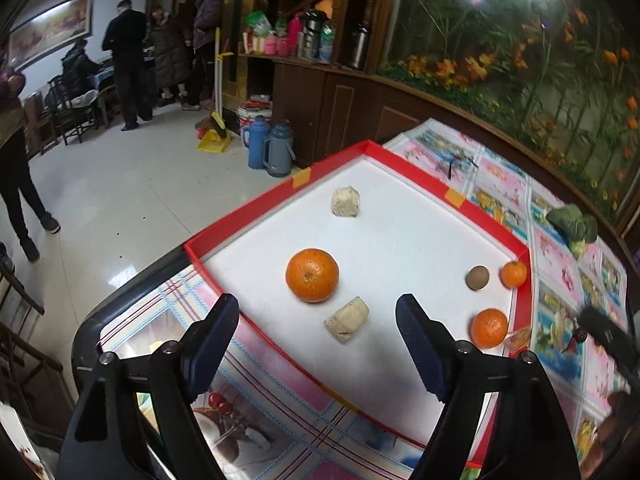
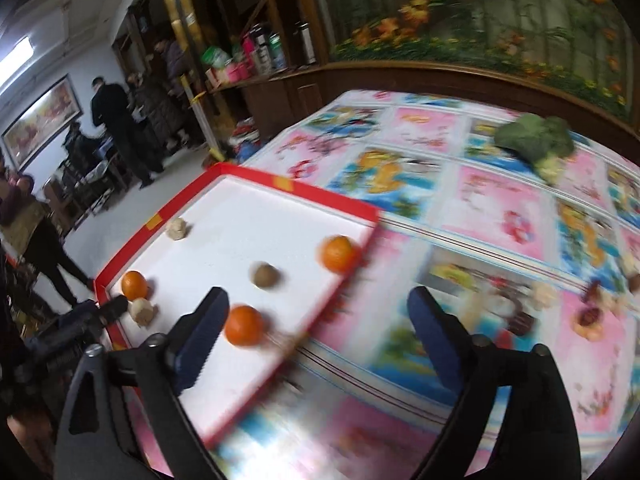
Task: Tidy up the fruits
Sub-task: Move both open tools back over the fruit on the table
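Note:
A white tray with a red rim point(image 1: 256, 204) point(image 2: 320, 194) lies on the table. In it are a large orange point(image 1: 312, 275) point(image 2: 134, 285), two smaller oranges point(image 1: 489, 328) point(image 1: 514, 274), a brown round fruit point(image 1: 477, 277) point(image 2: 264, 275) and two beige blocks point(image 1: 345, 201) point(image 1: 347, 319). My left gripper point(image 1: 318, 304) hangs open over the tray's near side, just short of the large orange, holding nothing. My right gripper point(image 2: 318, 292) is open and empty above the tray's right rim, with one small orange point(image 2: 243, 325) beside its left finger. The right wrist view is blurred.
A broccoli head point(image 1: 572, 224) point(image 2: 536, 142) lies on the patterned tablecloth point(image 2: 480, 208) past the tray. Small dark and tan pieces point(image 2: 588, 320) sit at the table's right. Two thermos jugs point(image 1: 268, 146) stand on the floor, and several people point(image 1: 128, 64) stand at the back left.

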Tool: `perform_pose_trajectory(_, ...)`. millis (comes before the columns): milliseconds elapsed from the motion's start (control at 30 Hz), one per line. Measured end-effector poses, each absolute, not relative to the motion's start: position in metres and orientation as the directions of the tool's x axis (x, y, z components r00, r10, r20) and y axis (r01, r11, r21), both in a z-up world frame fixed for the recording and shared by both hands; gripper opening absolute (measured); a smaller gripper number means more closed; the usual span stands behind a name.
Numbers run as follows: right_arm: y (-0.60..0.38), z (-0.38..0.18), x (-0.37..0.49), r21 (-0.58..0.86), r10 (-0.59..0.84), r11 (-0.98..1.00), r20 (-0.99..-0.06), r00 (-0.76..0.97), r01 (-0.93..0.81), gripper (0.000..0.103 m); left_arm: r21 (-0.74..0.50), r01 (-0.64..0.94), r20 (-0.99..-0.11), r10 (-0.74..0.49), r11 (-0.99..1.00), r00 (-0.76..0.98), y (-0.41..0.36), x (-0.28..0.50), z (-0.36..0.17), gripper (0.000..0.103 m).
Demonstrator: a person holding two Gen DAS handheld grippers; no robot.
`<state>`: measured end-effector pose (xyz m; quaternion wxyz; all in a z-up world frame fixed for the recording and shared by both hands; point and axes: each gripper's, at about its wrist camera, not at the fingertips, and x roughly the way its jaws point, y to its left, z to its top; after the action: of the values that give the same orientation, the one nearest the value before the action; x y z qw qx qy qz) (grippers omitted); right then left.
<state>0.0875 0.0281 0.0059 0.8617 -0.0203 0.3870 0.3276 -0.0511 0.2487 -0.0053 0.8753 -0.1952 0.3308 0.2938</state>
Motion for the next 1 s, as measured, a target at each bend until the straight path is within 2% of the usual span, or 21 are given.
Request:
perform_pose_trajectory(67,-0.002,0.004,0.086,0.222,0.521,0.817,-0.68,0.515,-0.533,0.1,-0.167,-0.657,-0.675,0.4,0.735,0.62,0.246,-0.055,-0.002,0.081)
perform_pose_trajectory(300,-0.124,-0.011,0.074,0.219,0.375,0.924,-0.685,0.624,-0.314,0.101,-0.194,-0.635,-0.64,0.394,0.748,0.659,0.214,-0.045,0.002,0.082)
perform_pose_trajectory(500,-0.211,-0.022,0.079,0.238,0.261,0.963,-0.688,0.677,-0.128,0.101,-0.137,-0.5,-0.642,0.307,0.855,0.702,0.154,-0.016,0.002,0.082)
perform_pose_trajectory(700,-0.244,-0.024,0.105,0.227,0.222,0.97,-0.673,0.705,-0.088,0.1,-0.042,-0.309,-0.672,0.202,0.95,0.712,0.089,0.02,-0.01,0.082)
perform_pose_trajectory(800,-0.244,-0.027,0.134,0.184,0.189,0.979,-0.677,0.711,-0.085,0.092,-0.027,-0.247,-0.694,0.159,0.969,0.702,0.067,0.035,-0.018,0.082)
perform_pose_trajectory(867,-0.245,-0.031,0.157,0.175,0.178,0.982,-0.696,0.695,-0.076,0.071,-0.019,-0.225,-0.702,0.147,0.974,0.696,0.057,0.042,-0.022,0.082)
perform_pose_trajectory(1000,-0.245,-0.041,0.205,0.15,0.147,0.987,-0.732,0.666,-0.053,0.062,-0.019,-0.189,-0.718,0.118,0.982,0.686,0.045,0.063,-0.027,0.082)
